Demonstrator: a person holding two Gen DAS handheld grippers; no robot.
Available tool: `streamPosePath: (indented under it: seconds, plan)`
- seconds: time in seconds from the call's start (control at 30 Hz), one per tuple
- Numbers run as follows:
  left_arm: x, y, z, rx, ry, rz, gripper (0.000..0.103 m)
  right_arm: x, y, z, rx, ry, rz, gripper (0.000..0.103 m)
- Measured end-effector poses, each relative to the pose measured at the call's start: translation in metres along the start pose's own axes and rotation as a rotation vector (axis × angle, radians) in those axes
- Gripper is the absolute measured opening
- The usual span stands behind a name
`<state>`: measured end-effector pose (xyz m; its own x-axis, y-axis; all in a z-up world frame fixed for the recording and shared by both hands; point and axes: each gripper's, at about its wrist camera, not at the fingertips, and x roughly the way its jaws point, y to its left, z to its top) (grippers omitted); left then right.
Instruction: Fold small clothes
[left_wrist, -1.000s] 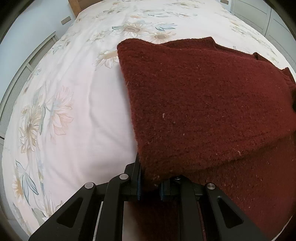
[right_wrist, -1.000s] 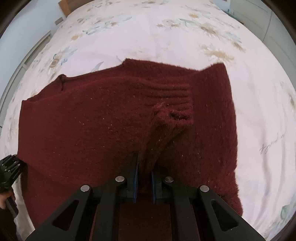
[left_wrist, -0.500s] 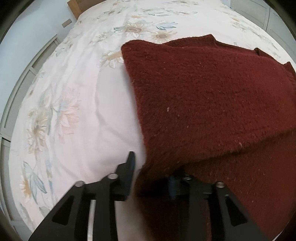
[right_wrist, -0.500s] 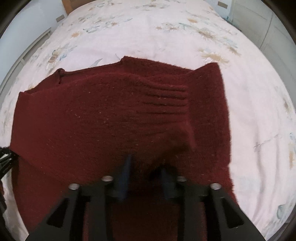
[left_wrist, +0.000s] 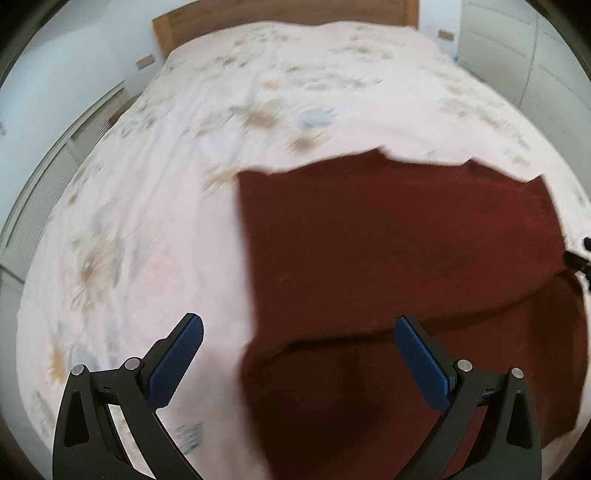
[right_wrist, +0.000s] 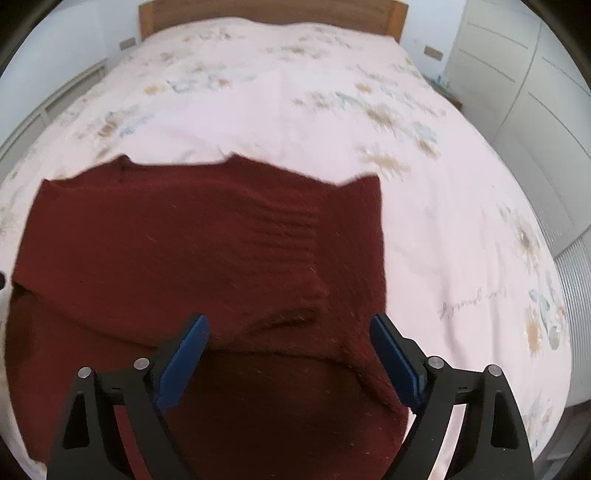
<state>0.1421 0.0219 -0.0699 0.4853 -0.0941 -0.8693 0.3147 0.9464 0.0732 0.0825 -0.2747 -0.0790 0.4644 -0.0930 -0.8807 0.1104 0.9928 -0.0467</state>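
Note:
A dark red knitted sweater (left_wrist: 399, 251) lies flat on the bed, folded over itself with a fold edge across its near part. In the right wrist view the same sweater (right_wrist: 207, 251) shows a ribbed cuff folded across its middle. My left gripper (left_wrist: 298, 332) hovers above the sweater's left edge, its jaws opening wide, with nothing pressed between the blue pads. My right gripper (right_wrist: 290, 326) hangs over the sweater's right part, its jaws also opening, clear of the cloth. A bit of the right gripper shows at the far right edge of the left wrist view.
The bed carries a pale pink floral sheet (right_wrist: 295, 96) with a wooden headboard (left_wrist: 280, 18) at the far end. White wardrobe doors (right_wrist: 517, 74) stand to the right. A radiator-like panel (left_wrist: 48, 173) lines the wall on the left.
Both grippers were shut on pinched folds of the sweater; both have let go, opened wide and risen. The released cloth now lies flat on the sweater.

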Motion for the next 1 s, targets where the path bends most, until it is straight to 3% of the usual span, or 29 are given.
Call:
streamPosePath:
  seconds: [0.03,0.07,0.27,0.5,0.6,0.77,0.87,1.0]
  plan:
    - [0.002,-0.007,0.005,0.009,-0.006,-0.007,0.102,-0.004,0.003,0.001,-0.007,-0.011,0.003,0.101]
    - [0.004,-0.02,0.007,0.021,-0.01,-0.006,0.102,-0.006,0.007,0.003,-0.014,-0.021,0.007,0.103]
    - [0.037,-0.054,0.014,0.048,0.004,0.001,0.102,0.004,0.042,0.01,-0.055,-0.038,0.039,0.103]
    - [0.081,-0.046,0.006,0.057,0.031,0.047,0.102,0.049,0.067,-0.001,-0.104,0.0,0.018,0.103]
    - [0.088,-0.021,0.002,0.008,0.025,0.063,0.102,0.06,0.057,-0.003,-0.089,-0.009,0.023,0.103]
    - [0.096,0.008,-0.003,-0.017,0.046,0.024,0.103,0.065,0.025,-0.003,-0.032,-0.002,-0.007,0.103]
    - [0.101,0.013,-0.003,-0.047,0.052,0.021,0.103,0.07,0.0,-0.008,0.046,0.018,0.038,0.103]
    - [0.104,0.02,-0.003,-0.074,0.047,-0.01,0.102,0.072,-0.006,-0.011,0.058,0.014,0.079,0.103]
